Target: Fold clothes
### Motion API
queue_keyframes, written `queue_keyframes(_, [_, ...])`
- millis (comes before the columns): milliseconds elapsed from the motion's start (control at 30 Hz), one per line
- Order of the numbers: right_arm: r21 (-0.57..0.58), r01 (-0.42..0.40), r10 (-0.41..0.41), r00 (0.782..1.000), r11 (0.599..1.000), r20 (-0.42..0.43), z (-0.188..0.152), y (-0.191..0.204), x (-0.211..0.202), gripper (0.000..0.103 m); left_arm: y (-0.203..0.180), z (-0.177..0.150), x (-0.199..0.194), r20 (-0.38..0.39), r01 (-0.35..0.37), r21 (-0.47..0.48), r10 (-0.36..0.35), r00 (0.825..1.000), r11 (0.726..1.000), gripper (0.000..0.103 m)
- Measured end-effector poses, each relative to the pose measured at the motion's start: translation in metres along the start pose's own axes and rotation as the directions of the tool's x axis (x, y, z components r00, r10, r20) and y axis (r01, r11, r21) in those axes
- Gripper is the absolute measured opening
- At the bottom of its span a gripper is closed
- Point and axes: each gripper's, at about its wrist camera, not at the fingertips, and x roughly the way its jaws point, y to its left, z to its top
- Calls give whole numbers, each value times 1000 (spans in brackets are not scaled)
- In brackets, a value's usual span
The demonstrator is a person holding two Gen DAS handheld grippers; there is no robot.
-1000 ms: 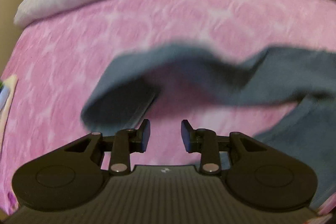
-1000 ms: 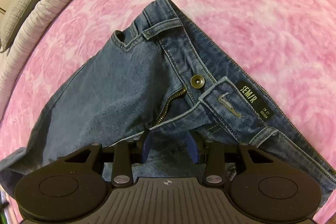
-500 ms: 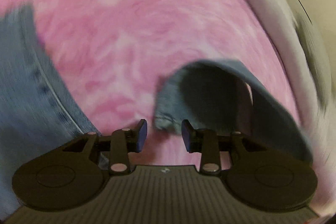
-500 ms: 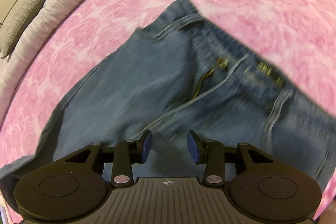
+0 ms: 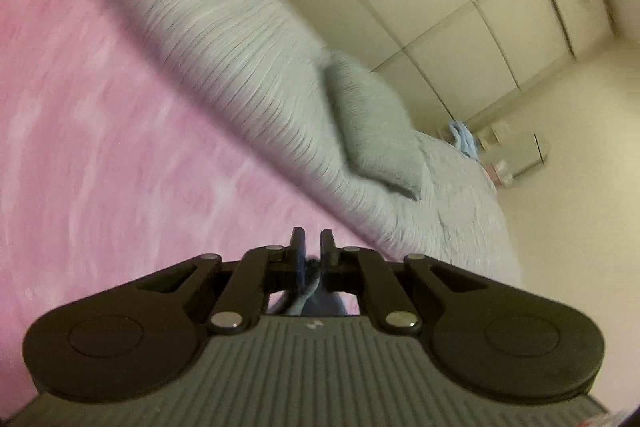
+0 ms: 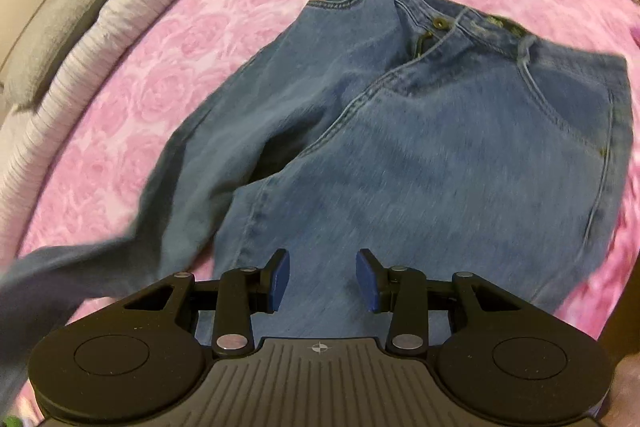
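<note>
One pair of blue jeans (image 6: 420, 147) lies spread on the pink bedspread (image 6: 200, 35), waistband toward the far side of the bed, one leg trailing off toward the near left edge. The right tongs (image 6: 322, 277) hang over the other leg — pads apart, nothing pressed between them. The left tongs (image 5: 312, 247) are clamped narrow on a bit of blue denim (image 5: 312, 291) — only a scrap shows. Beyond them a grey ribbed blanket (image 5: 224, 59) and a grey pillow (image 5: 372, 131) lie along the bed's edge.
</note>
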Motion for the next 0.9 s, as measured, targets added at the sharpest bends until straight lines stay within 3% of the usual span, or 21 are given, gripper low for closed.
queue_keyframes(67, [25, -11, 11, 1000, 1000, 2, -6, 4, -3, 41, -12, 41, 14, 30, -22, 99, 19, 999, 995, 0])
queue_keyframes(100, [27, -16, 16, 1000, 999, 3, -9, 6, -4, 41, -9, 56, 32, 21, -56, 140, 53, 998, 989, 5])
queue_keyframes(167, [23, -25, 25, 1000, 999, 3, -13, 11, -6, 41, 3, 61, 57, 27, -174, 134, 172, 985, 975, 13])
queue_keyframes(200, [14, -23, 23, 1000, 1000, 0, -14, 12, -6, 41, 15, 54, 69, 0, -216, 115, 218, 976, 970, 24])
queue_keyframes(233, [6, -20, 21, 1000, 1000, -3, -15, 13, -6, 41, 28, 45, 80, -30, -257, 96, 261, 965, 962, 25])
queue_keyframes(400, [26, 12, -12, 1000, 1000, -24, -22, 0, -3, 41, 107, -84, 74, -226, -269, -139, 234, 946, 953, 26])
queue_keyframes(500, [47, 35, -32, 998, 998, -61, -27, -8, 3, 41, 135, -166, 48, -305, -288, -262, 204, 930, 921, 26])
queue_keyframes(633, [30, 35, -32, 994, 999, -104, -28, 1, 15, 41, 157, -224, 35, -364, -357, -335, 229, 903, 872, 29])
queue_keyframes(733, [-38, 4, -9, 991, 999, -131, -27, 19, 25, 41, 177, -233, 37, -232, -349, -449, 270, 934, 823, 30])
queue_keyframes(833, [-110, -22, 4, 987, 994, -159, -28, 35, 32, 41, 197, -233, 48, -115, -289, -555, 272, 955, 780, 33])
queue_keyframes(900, [-143, -33, 7, 984, 989, -179, -30, 43, 36, 41, 209, -239, 56, -133, -331, -601, 318, 939, 727, 33])
